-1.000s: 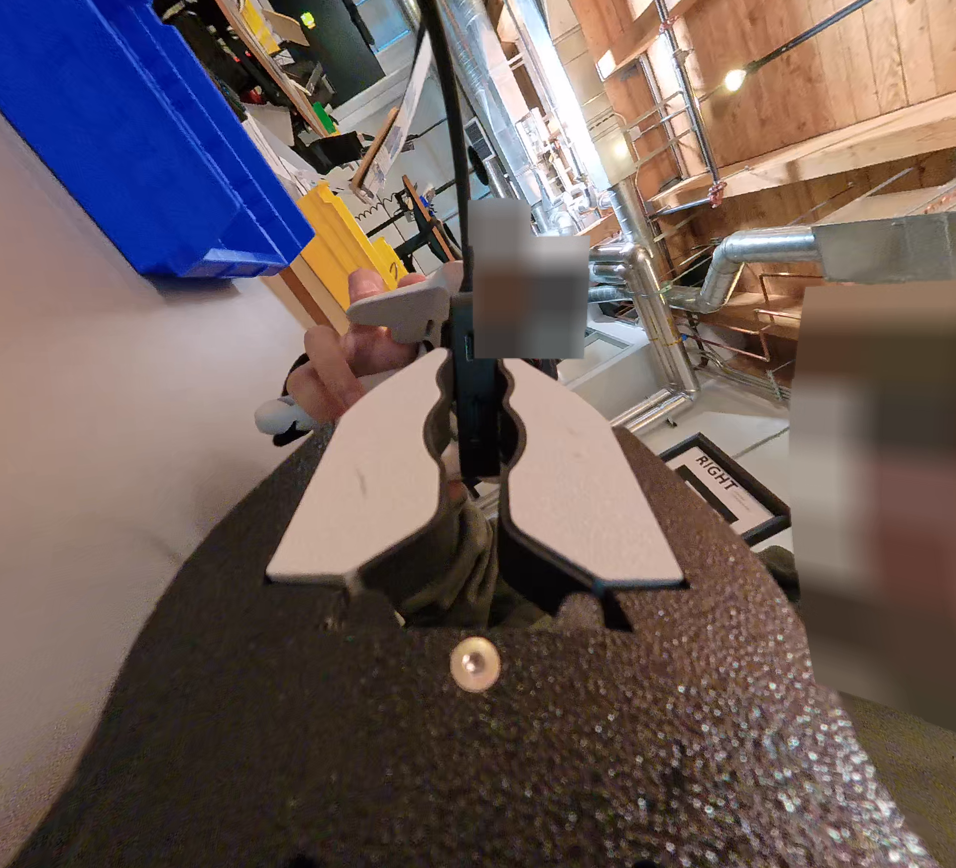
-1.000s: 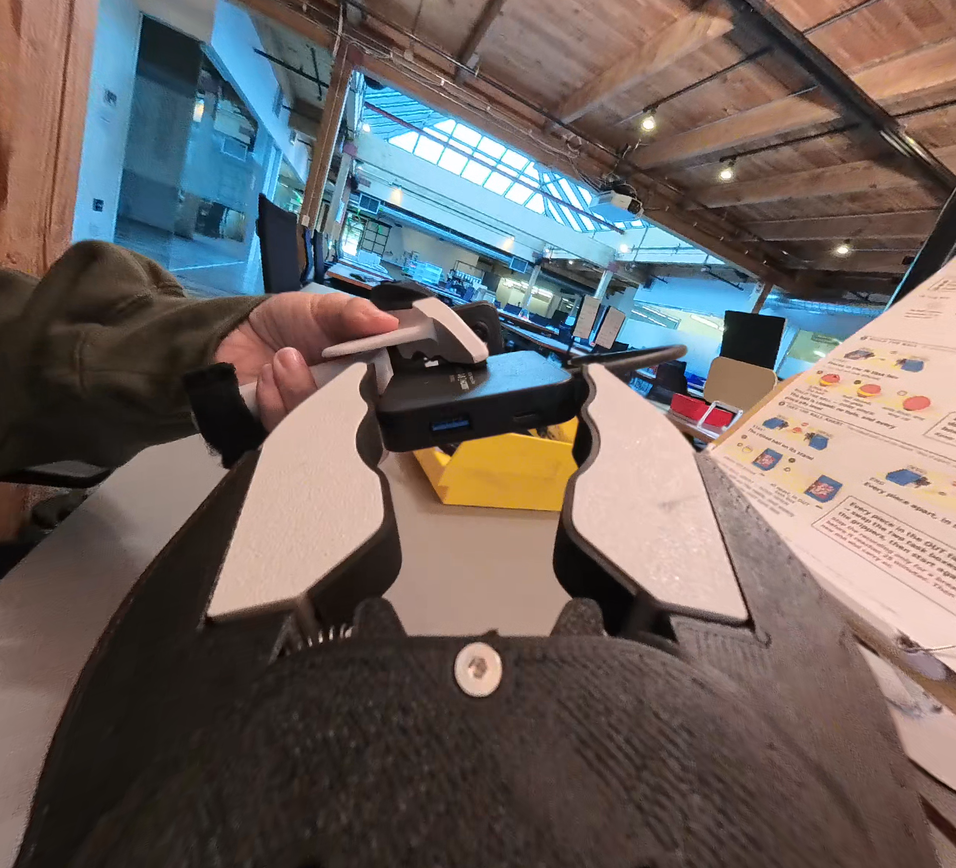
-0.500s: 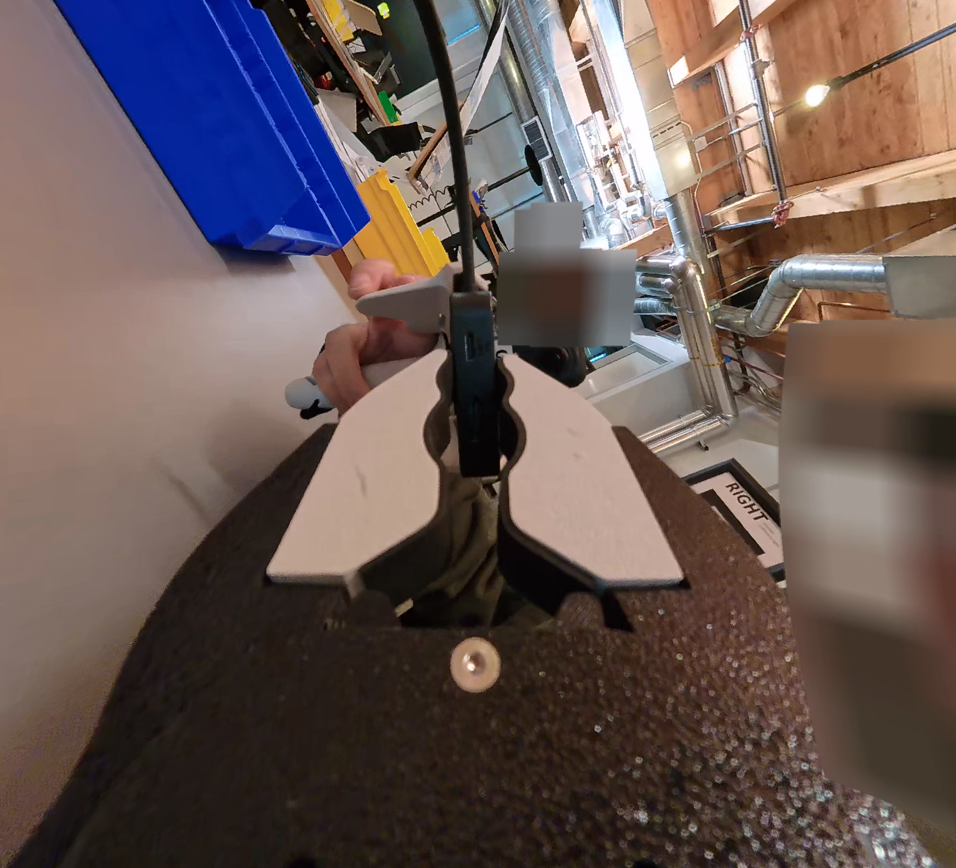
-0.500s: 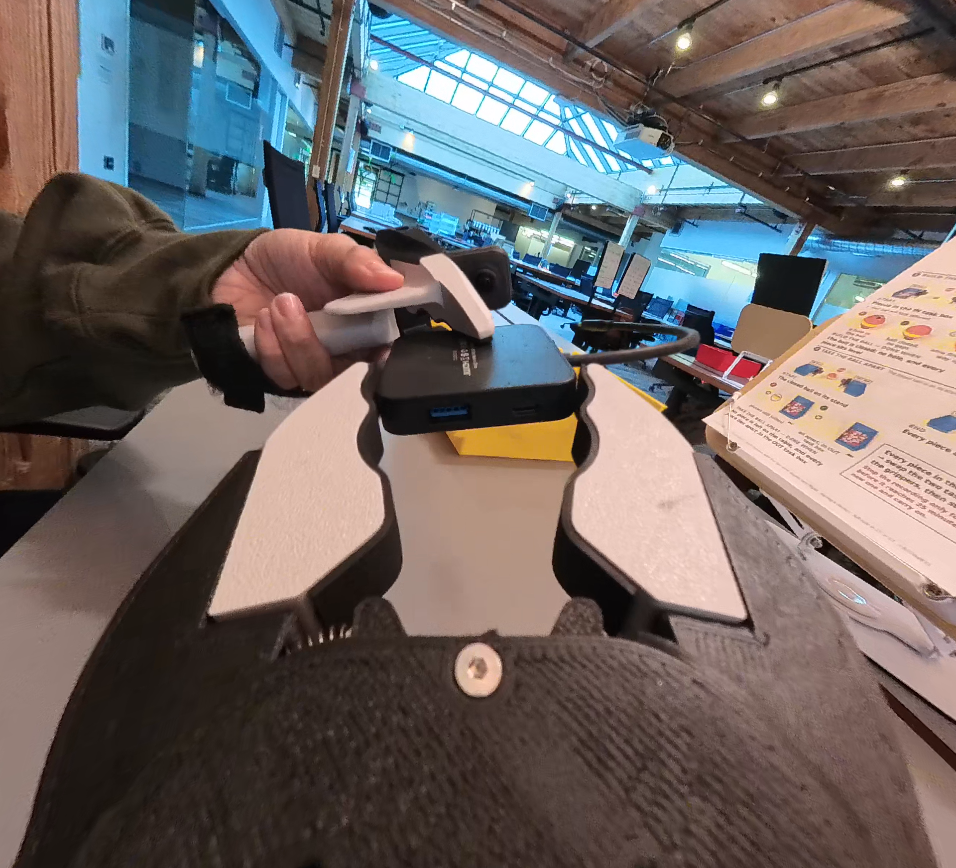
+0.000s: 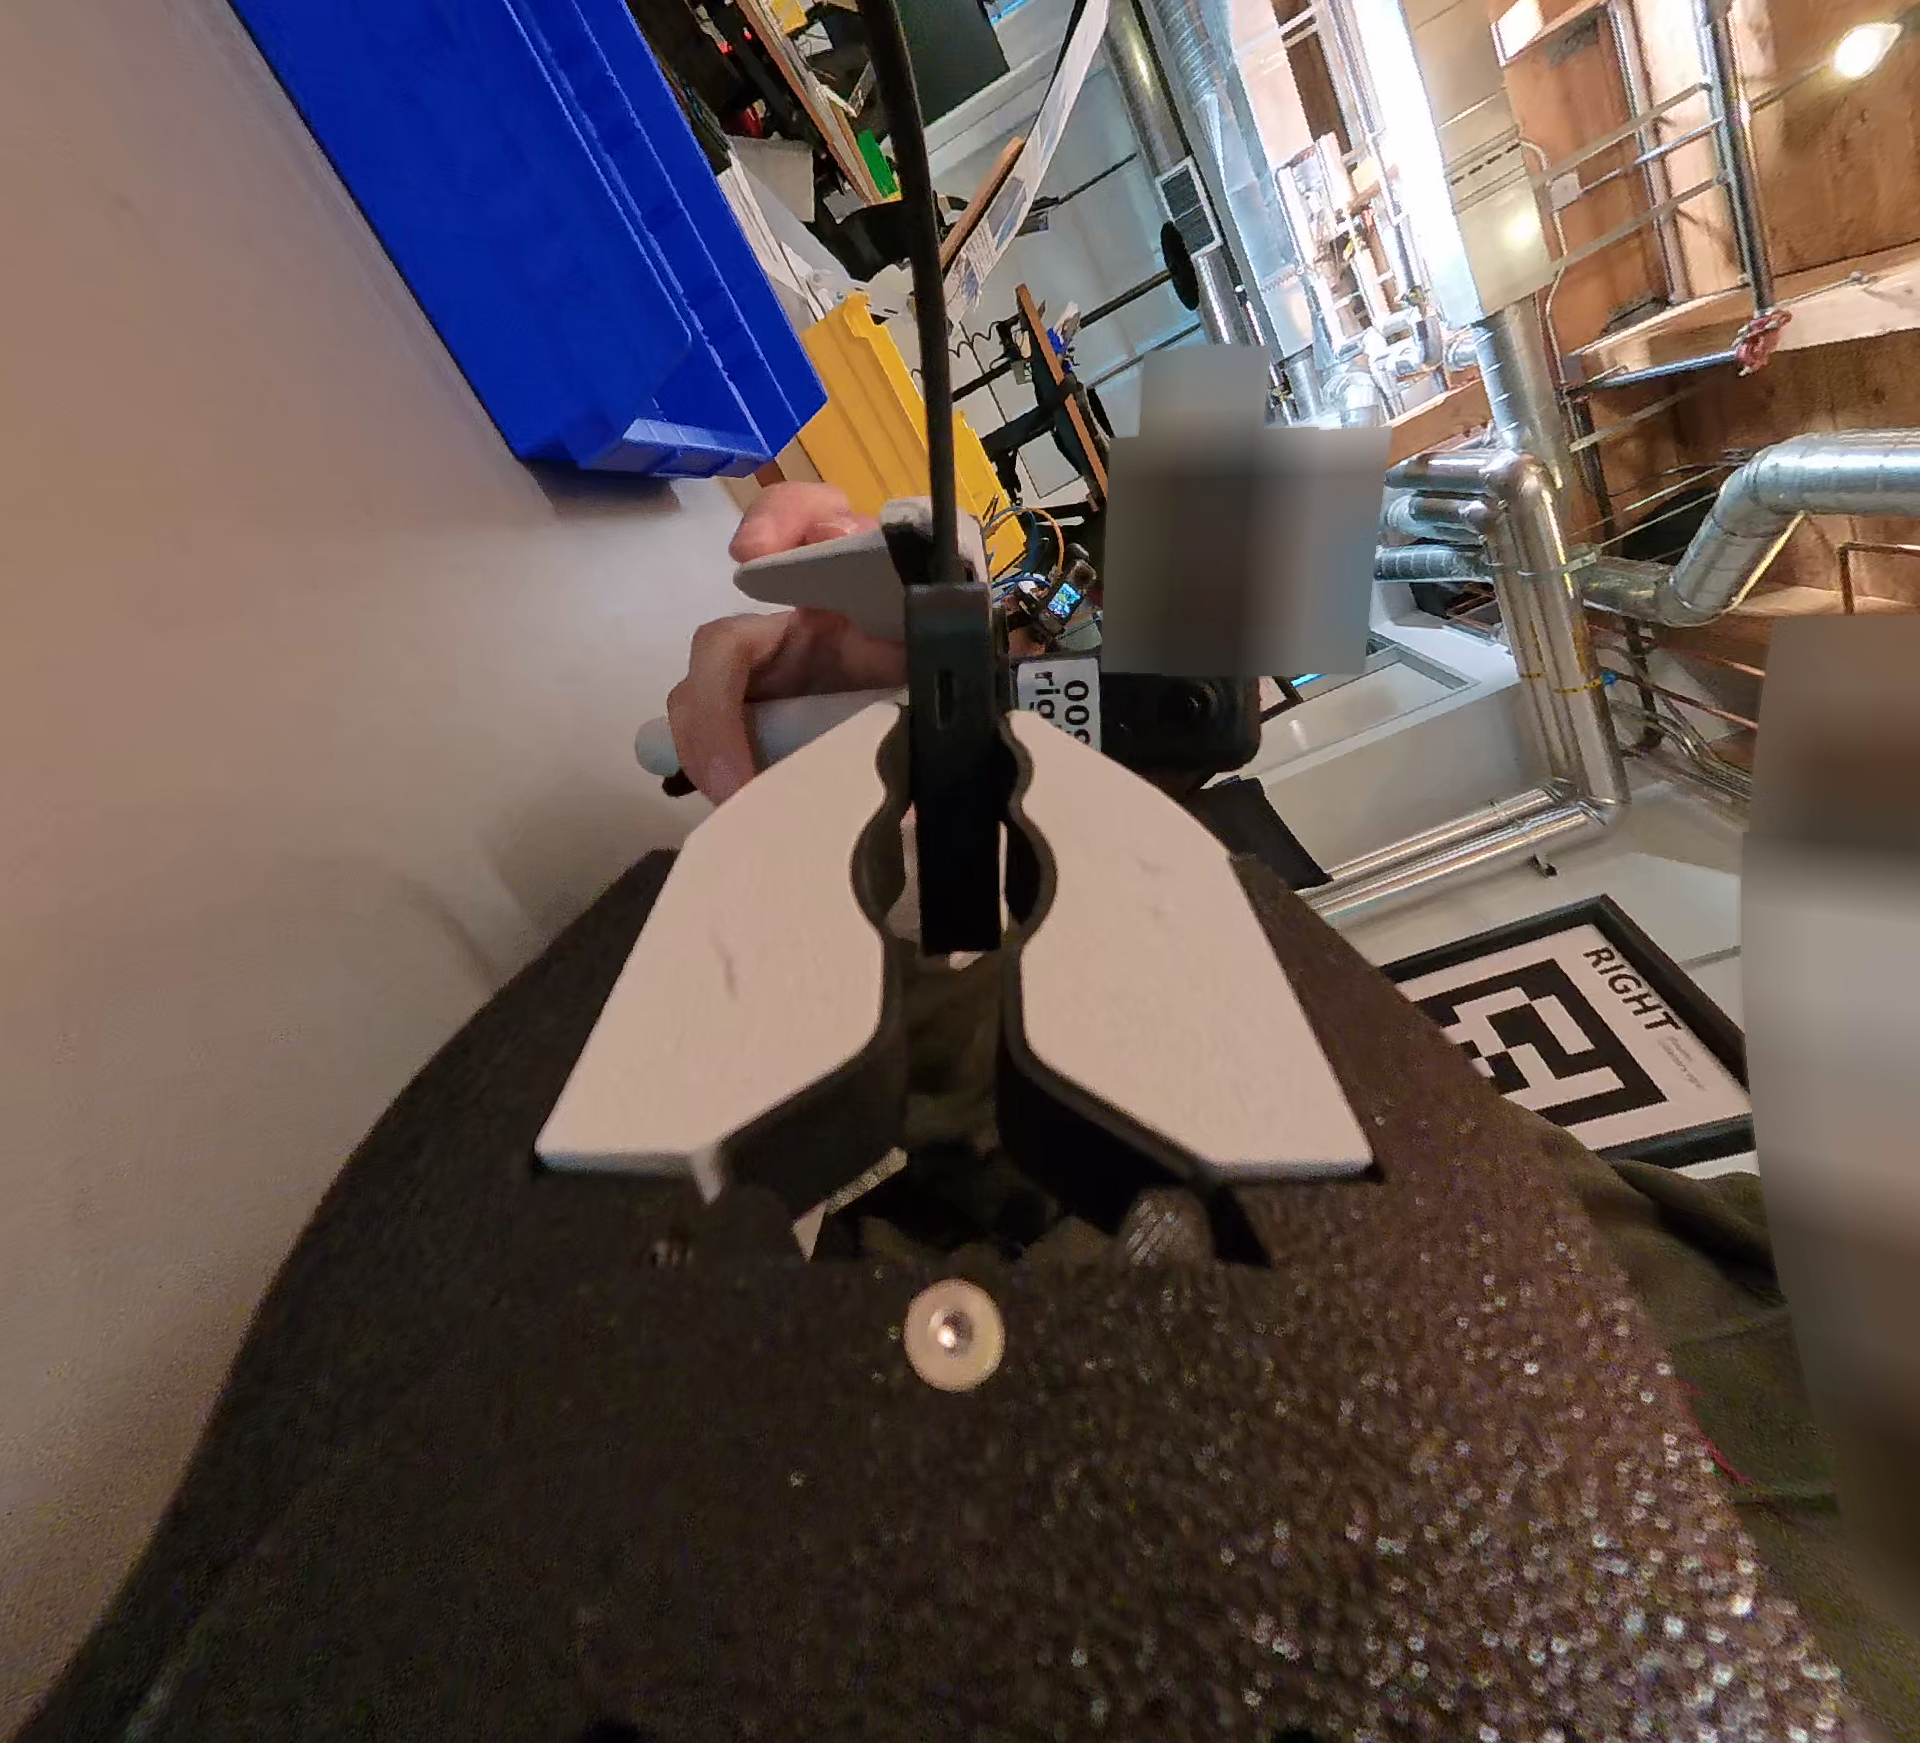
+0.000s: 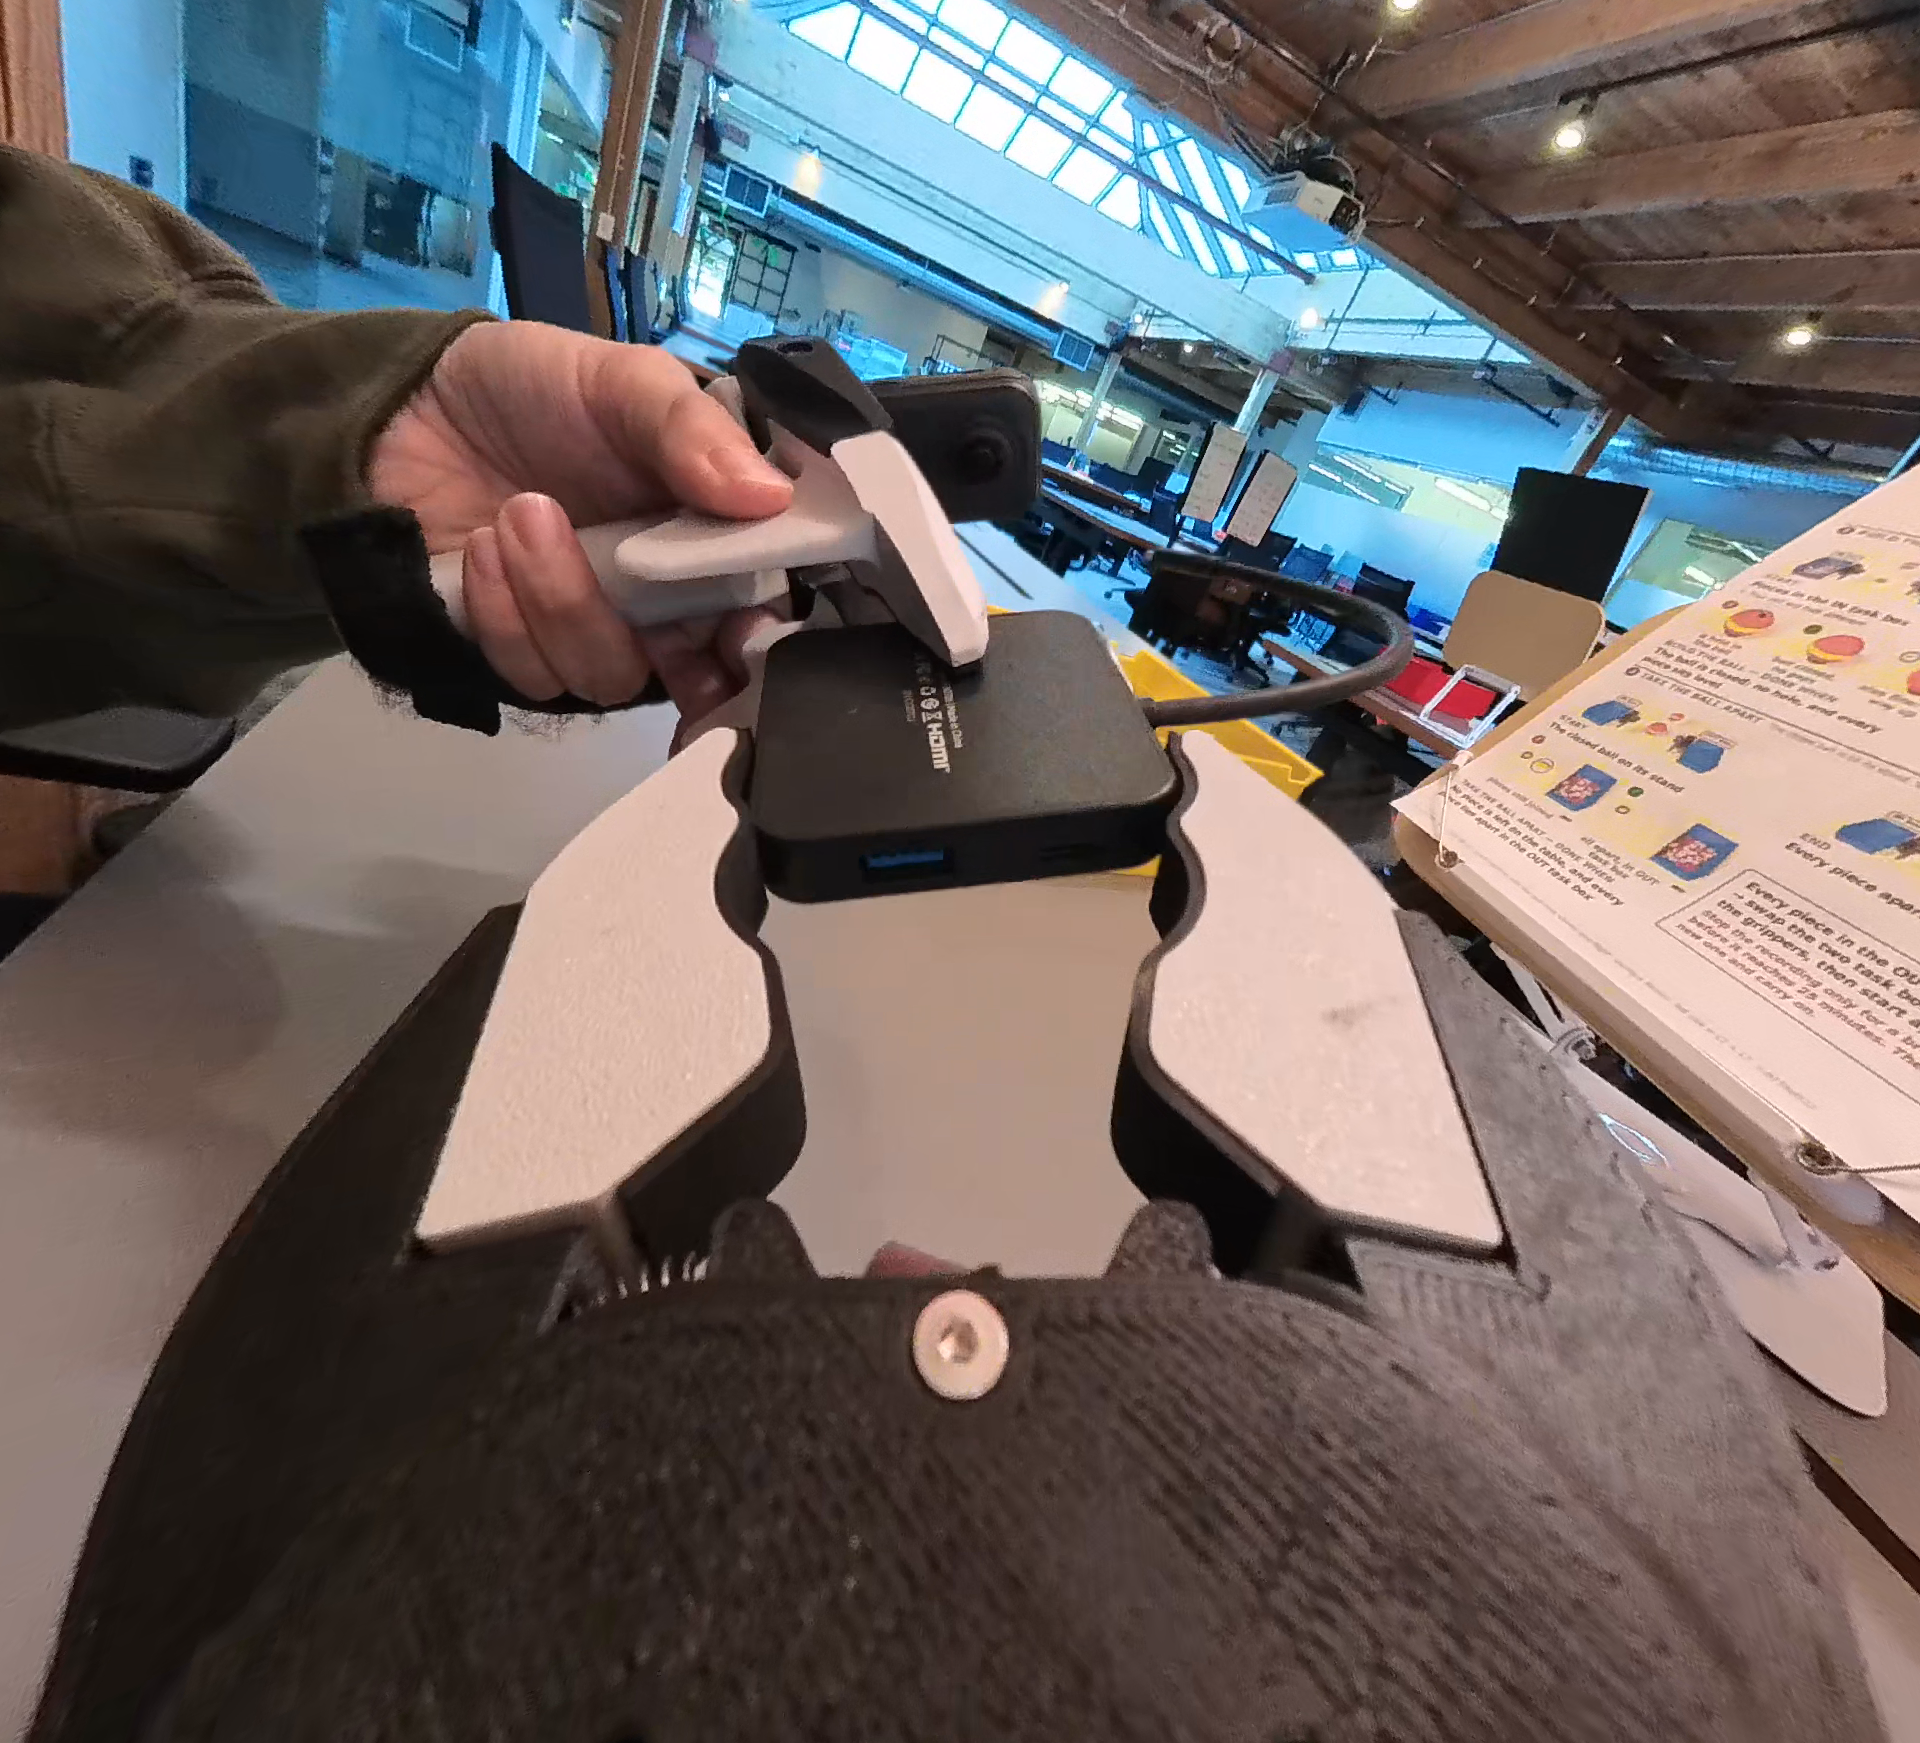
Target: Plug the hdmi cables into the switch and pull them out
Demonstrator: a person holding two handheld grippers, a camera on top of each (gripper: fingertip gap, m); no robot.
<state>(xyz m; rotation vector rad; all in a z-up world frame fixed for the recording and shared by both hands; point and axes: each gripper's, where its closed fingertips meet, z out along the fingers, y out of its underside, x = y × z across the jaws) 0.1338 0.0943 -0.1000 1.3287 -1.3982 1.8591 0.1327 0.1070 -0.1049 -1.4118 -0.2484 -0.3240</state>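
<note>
Left wrist view, far left: pale worktop (image 5: 208, 654) runs up the frame, with a blue bin (image 5: 468, 135) on it and a yellow bin (image 5: 883, 405) just past that. Moving in, there's your right hand (image 5: 748, 696), wrapped round the other tool's handle. Centre now: your left hand-held gripper (image 5: 954, 727) is pressed in on the switch (image 5: 945, 862), which you see edge-on, a thin black slab pinched across its flat faces btwn the two grey fingers. It's up off the worktop. A black cable (image 5: 914, 239) rises from its far end and curves out of the top of the frame. To the right, a black-framed marker card (image 5: 1538, 1039) sits low down.

Right wrist view, from the left again: green sleeve (image 6: 156, 446), then your left hand (image 6: 561, 488) on its handle, one grey finger of that tool lying on the switch's top face (the lower finger is hidden under it, can't see it). Centre: your right hand-held gripper (image 6: 961, 748) is closed on the switch's two side edges, left and right fingers both touching it. So both tools hold the same box, at right angles. The switch is flat, top face up, with a blue port on the near edge facing you. The cable leaves its far right corner and loops away to the right. Far right, an illustrated instruction sheet (image 6: 1714, 810) on a tilted board.
</note>
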